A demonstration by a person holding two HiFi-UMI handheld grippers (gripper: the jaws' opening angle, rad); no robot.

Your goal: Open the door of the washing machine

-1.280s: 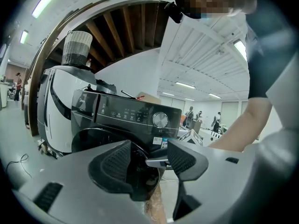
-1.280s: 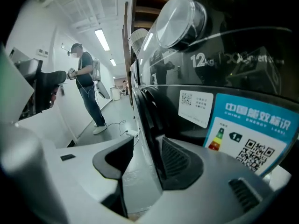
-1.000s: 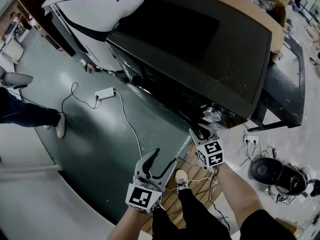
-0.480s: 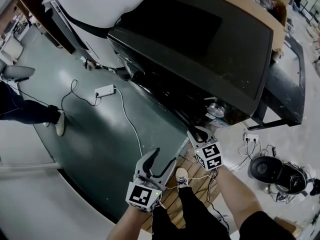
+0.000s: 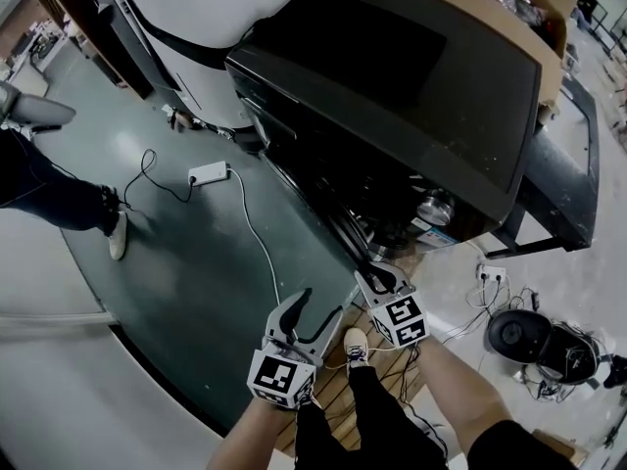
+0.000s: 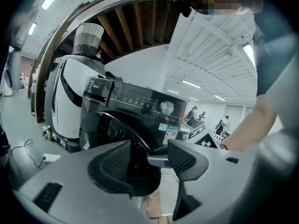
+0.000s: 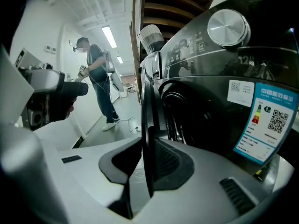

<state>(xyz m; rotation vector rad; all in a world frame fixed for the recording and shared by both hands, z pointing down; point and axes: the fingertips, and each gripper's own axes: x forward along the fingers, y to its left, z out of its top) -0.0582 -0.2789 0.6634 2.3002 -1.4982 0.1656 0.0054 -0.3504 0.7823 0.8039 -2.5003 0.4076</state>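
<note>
The black washing machine (image 5: 411, 76) stands in front of me with its round door (image 5: 323, 213) swung partly out, so the drum opening (image 5: 431, 209) shows. My right gripper (image 5: 377, 280) is at the door's free edge. In the right gripper view that thin dark edge (image 7: 148, 125) stands upright between the two pads, and the jaws (image 7: 148, 160) are closing on it. My left gripper (image 5: 318, 309) hangs a little to the left and lower, open with nothing in it. Its view looks past the open jaws (image 6: 149, 160) at the door's dark glass (image 6: 112, 129).
A white machine (image 5: 196, 18) stands left of the washer. A power strip (image 5: 208, 174) and its cable lie on the green floor. A person's leg (image 5: 59, 204) is at far left. A wooden pallet (image 5: 343, 380) is under my shoe (image 5: 355, 346). A round black device (image 5: 514, 333) sits at right.
My right gripper has drawn back toward me with the door's edge, and the door has swung wider, baring more of the drum. The left gripper sank slightly.
</note>
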